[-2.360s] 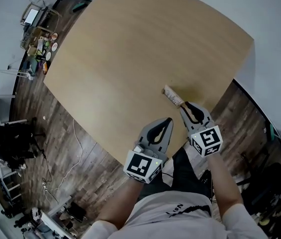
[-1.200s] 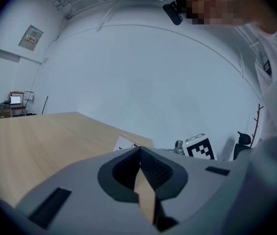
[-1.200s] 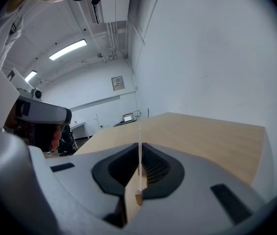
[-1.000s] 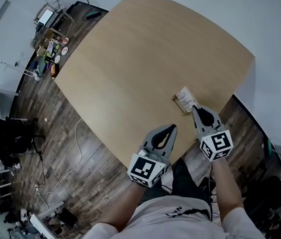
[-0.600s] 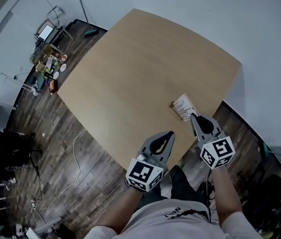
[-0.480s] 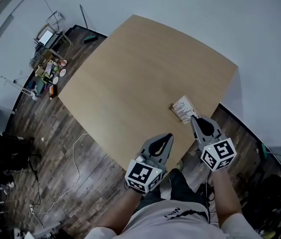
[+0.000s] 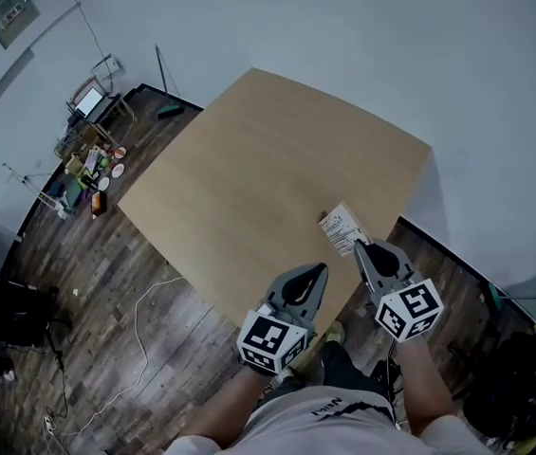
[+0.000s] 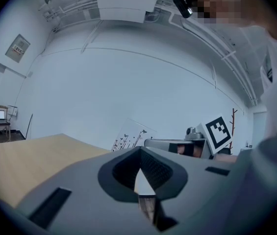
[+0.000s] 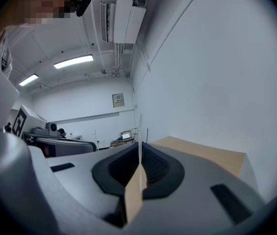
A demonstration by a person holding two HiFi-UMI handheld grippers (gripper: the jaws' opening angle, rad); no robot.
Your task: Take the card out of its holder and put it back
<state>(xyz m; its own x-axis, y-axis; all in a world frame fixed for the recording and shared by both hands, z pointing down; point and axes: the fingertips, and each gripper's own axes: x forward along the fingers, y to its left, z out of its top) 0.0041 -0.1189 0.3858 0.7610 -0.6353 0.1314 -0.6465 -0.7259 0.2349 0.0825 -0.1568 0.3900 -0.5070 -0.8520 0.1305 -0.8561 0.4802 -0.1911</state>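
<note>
Head view: right gripper [image 7: 360,246] pinches card holder [image 7: 341,227] by the table [image 7: 249,169] edge; left gripper [image 7: 319,270] closed.

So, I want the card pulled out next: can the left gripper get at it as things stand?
Probably yes. The card stands clear beyond the right gripper, which clamps its wooden holder, and nothing lies between it and the left gripper, whose jaws are shut.

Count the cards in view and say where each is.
1. The card sits in its wooden holder, clamped by the right gripper by the table's near edge. None seems hidden.
</note>
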